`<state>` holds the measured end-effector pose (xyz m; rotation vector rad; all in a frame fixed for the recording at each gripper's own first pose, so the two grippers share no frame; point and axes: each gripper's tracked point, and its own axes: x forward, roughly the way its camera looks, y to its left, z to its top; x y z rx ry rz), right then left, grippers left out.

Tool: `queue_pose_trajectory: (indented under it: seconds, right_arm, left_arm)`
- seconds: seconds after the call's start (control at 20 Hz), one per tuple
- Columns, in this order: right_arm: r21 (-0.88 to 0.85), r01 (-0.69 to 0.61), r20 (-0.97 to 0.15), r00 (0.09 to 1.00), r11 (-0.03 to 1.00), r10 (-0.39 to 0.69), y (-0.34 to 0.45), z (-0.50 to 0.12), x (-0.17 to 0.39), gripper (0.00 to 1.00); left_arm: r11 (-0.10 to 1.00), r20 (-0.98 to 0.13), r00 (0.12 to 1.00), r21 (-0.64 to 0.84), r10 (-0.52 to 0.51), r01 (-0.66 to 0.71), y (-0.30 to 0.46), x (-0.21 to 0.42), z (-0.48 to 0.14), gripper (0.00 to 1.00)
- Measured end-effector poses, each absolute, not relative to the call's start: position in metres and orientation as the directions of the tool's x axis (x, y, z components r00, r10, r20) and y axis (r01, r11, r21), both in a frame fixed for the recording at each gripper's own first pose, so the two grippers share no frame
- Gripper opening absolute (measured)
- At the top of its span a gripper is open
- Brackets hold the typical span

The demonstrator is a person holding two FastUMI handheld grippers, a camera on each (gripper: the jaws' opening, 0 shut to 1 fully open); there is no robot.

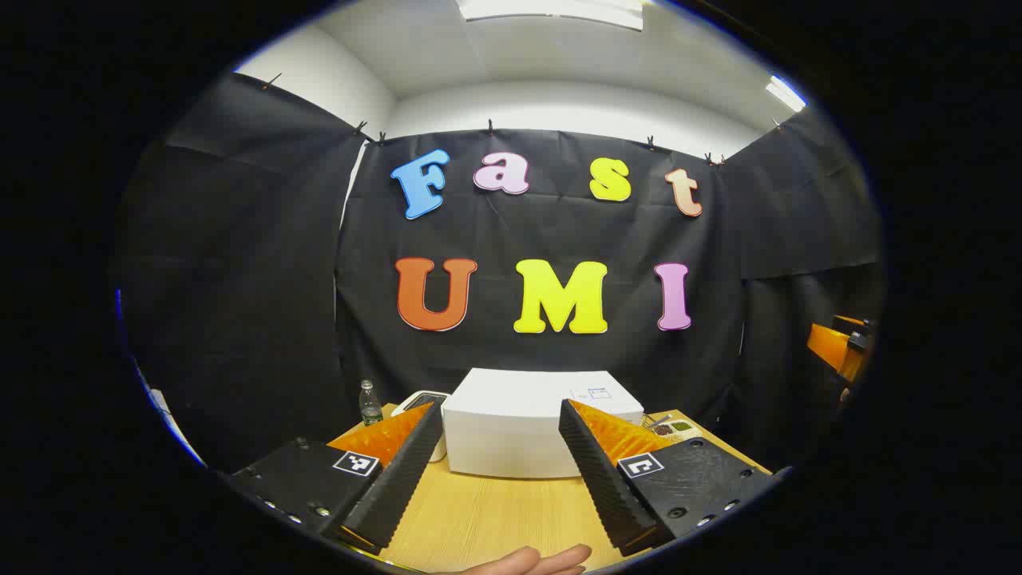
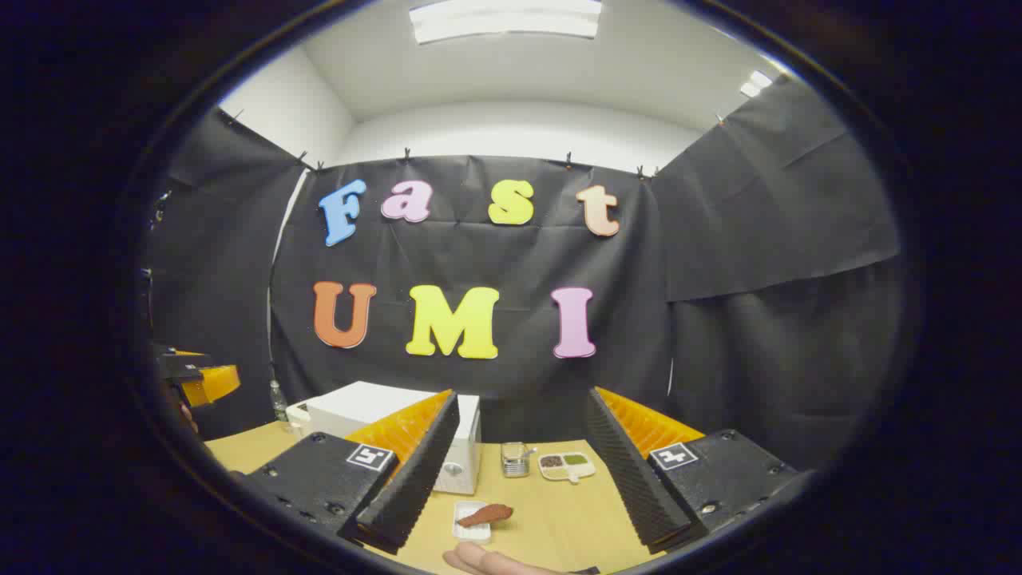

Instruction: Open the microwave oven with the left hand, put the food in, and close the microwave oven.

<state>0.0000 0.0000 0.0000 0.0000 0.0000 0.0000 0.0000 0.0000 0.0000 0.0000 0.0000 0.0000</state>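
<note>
In the left gripper view, a small bottle (image 1: 370, 402) is standing at the far left of the wooden surface (image 1: 495, 511), beside a white appliance (image 1: 419, 402) with a dark panel. The left gripper (image 1: 499, 471) is hovering with its fingers spread wide apart, holding nothing. Between them the white microwave oven (image 1: 527, 431) is sitting shut. Fingertips of a hand (image 1: 535, 561) are showing at the bottom edge.

In the right gripper view, the microwave oven (image 2: 359, 407) is sitting left of centre. The right gripper (image 2: 519, 479) is hovering spread open and empty. Between its fingers, a reddish-brown piece of food (image 2: 487, 515) is lying on a small white tray (image 2: 463, 529), near a metal cup (image 2: 515, 460) and a two-part condiment dish (image 2: 567, 465).
</note>
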Motion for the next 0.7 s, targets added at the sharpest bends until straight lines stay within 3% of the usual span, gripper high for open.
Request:
queue_pose_trajectory:
  seconds: [0.05,0.1,0.15,0.2,0.25,0.3,0.7]
  right_arm:
    - [-0.005,0.003,0.007,1.0,1.0,-0.003,-0.001,0.002,-0.001,1.0]
    - [-0.008,0.006,0.013,1.0,1.0,-0.006,-0.002,0.003,-0.002,0.93]
    - [-0.007,0.007,0.016,1.0,1.0,-0.007,-0.003,0.004,-0.004,0.92]
    - [-0.002,0.005,0.014,1.0,1.0,-0.005,-0.003,0.003,-0.005,1.0]
    - [0.003,0.001,0.014,1.0,1.0,-0.001,-0.002,0.002,-0.006,0.93]
    - [0.003,-0.004,0.019,1.0,1.0,0.004,-0.002,0.003,-0.005,1.0]
    - [0.012,-0.013,0.003,1.0,1.0,0.013,-0.005,-0.005,0.001,1.0]
  left_arm:
    - [1.0,-0.001,1.0,-0.001,-0.011,0.011,-0.005,-0.001,0.0,0.93]
    - [1.0,-0.003,1.0,-0.002,-0.025,0.025,-0.01,-0.002,0.0,0.93]
    - [0.999,-0.009,0.999,-0.002,-0.039,0.039,-0.014,-0.003,-0.001,0.93]
    - [0.999,-0.013,0.999,-0.001,-0.052,0.052,-0.019,-0.005,-0.002,0.93]
    - [0.998,-0.015,0.998,0.001,-0.061,0.061,-0.022,-0.005,-0.002,0.93]
    - [0.998,-0.018,0.997,0.001,-0.07,0.07,-0.025,-0.007,-0.002,0.93]
    - [0.992,-0.013,0.992,0.036,-0.124,0.125,-0.05,-0.011,-0.005,0.93]
